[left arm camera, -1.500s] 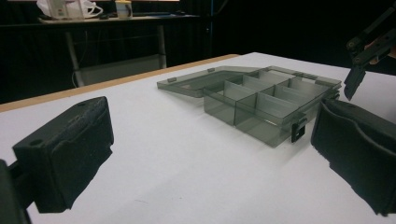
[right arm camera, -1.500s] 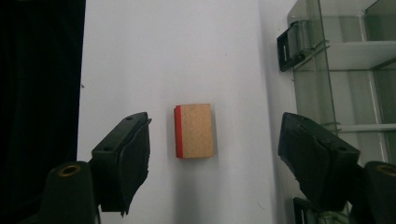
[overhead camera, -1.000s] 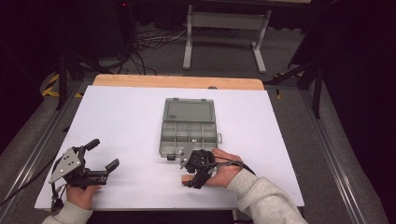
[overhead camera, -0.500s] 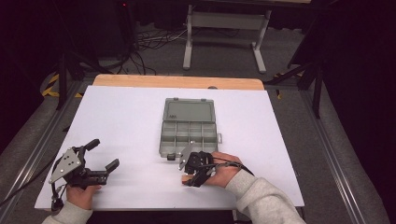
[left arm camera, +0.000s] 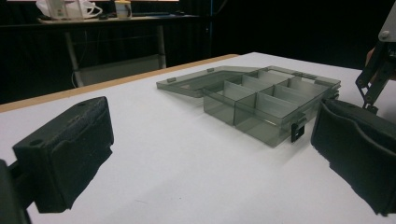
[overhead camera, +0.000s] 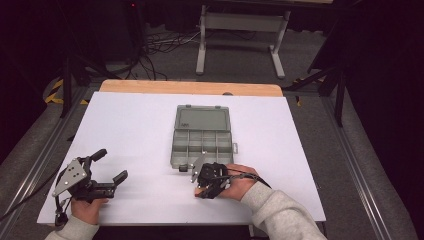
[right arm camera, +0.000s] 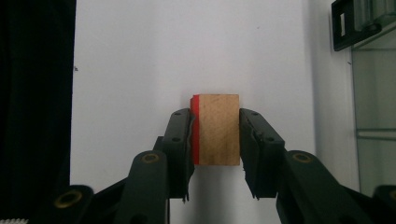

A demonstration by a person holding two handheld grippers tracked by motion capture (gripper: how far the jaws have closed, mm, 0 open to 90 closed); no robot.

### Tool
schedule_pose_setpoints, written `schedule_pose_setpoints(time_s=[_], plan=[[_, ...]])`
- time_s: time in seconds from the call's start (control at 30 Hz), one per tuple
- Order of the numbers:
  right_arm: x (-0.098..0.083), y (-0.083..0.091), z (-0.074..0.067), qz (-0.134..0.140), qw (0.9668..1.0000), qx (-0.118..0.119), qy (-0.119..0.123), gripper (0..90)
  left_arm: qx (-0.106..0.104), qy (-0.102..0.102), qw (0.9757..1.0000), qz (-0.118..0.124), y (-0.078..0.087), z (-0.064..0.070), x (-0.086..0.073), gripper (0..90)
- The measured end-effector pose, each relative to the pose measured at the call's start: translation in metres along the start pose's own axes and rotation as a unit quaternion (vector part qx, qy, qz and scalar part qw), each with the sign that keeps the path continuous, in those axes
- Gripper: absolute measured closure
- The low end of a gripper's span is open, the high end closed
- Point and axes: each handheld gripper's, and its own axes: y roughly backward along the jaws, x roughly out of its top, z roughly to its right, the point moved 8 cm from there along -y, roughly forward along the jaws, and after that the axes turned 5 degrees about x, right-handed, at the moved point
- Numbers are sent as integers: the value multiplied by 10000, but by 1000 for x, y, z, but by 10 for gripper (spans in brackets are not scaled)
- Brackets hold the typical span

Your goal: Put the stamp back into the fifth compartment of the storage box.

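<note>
A small wooden block (right arm camera: 217, 128) with one red side lies on the white table top. My right gripper (right arm camera: 215, 115) points down over it, and its jaws have just been closing; both pads now press on the block's sides. In the high view that gripper (overhead camera: 205, 182) sits just in front of a smoky clear compartment box (overhead camera: 174, 150), which lies open with its lid folded back. My left gripper (overhead camera: 111, 165) rests low at the near left, jaws wide apart with nothing between them. The left gripper view (left arm camera: 210, 158) looks across bare table at the box (left arm camera: 252, 126).
The white sheet (overhead camera: 130, 125) covers the table, with a wooden strip (overhead camera: 190, 87) along the far edge. The box's black latch (right arm camera: 343, 23) is close beside the right gripper. Dark floor, cables and a metal stand (overhead camera: 240, 30) lie beyond the table.
</note>
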Motion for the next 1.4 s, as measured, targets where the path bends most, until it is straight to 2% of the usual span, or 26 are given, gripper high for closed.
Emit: schedule_pose_setpoints(time_s=[0.37, 0.43, 0.77, 0.8, 0.9, 1.4], plan=[[1, 2, 0, 42, 10000, -29, 66, 658, 2, 0, 10000, 0, 0, 0, 0, 1], [3, 6, -1, 184, 9998, -52, 59, 658, -2, 0, 10000, -6, 0, 0, 0, 1], [11, 21, -3, 437, 9989, -165, 103, 658, -2, 1, 10000, -5, 0, 0, 0, 1], [13, 25, -2, 562, 9982, -173, 141, 658, 0, 8, 10000, -3, 0, 0, 0, 1], [15, 30, -2, 704, 9972, -189, 138, 658, 1, 4, 10000, -4, 0, 0, 0, 1], [27, 56, 3, 1239, 9913, -421, 124, 659, 4, -5, 10000, -15, 0, 0, 0, 1]])
